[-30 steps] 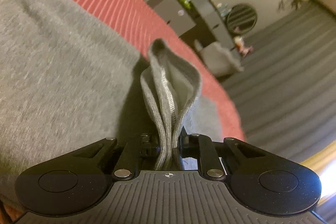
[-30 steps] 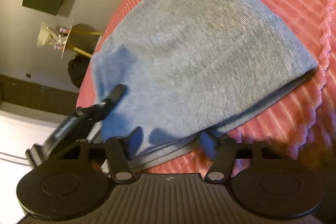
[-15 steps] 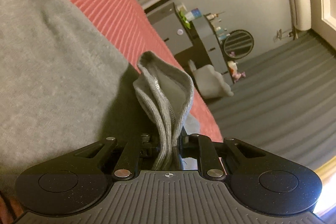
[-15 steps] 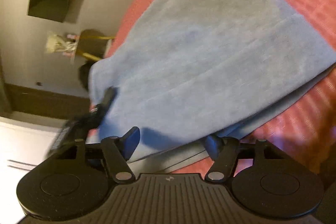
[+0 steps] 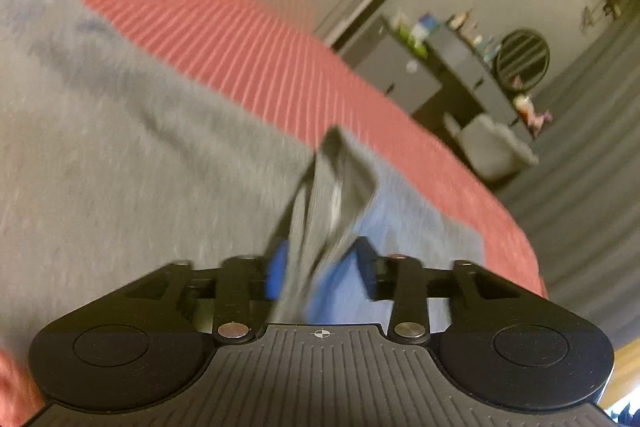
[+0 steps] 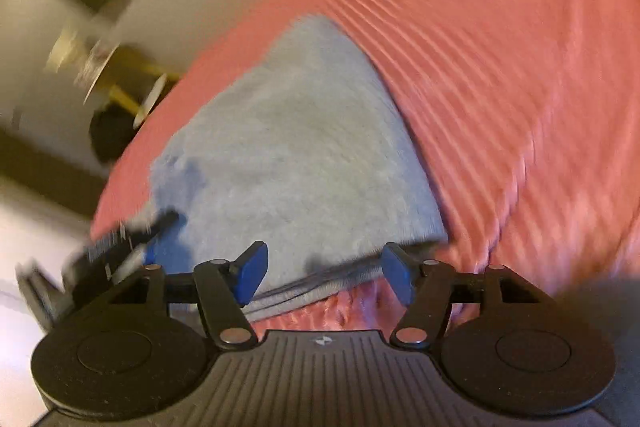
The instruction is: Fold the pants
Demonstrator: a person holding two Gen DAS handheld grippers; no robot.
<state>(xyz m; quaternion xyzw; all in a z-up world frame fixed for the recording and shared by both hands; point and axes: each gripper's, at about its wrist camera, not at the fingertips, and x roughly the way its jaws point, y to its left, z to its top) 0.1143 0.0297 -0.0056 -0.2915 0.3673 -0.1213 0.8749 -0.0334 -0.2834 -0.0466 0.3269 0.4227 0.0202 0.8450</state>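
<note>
We work over a bed with a ribbed coral bedspread [image 6: 520, 67]. The grey pants [image 6: 296, 155] lie on it as a flat, layered stack, near the bed's edge toward the room.

Left gripper [image 5: 320, 263]: jaws parted, blue pads showing on both sides. A bunched fold of the pants' edge [image 5: 332, 195] stands up between the pads. The frame is blurred, so we cannot tell whether either pad touches the cloth; it does not look pinched. We judge the fold stands that way because it was gathered for carrying and is now free to drop onto the stack.

Right gripper [image 6: 322, 273]: jaws wide apart, holding nothing. It sits low at the stack's near edge, where the layered hem [image 6: 312, 287] shows between the pads, likely to steady or square that side.

The left gripper [image 6: 120, 243] shows at the stack's left corner in the right view.

The fold looks nearly complete.
</note>
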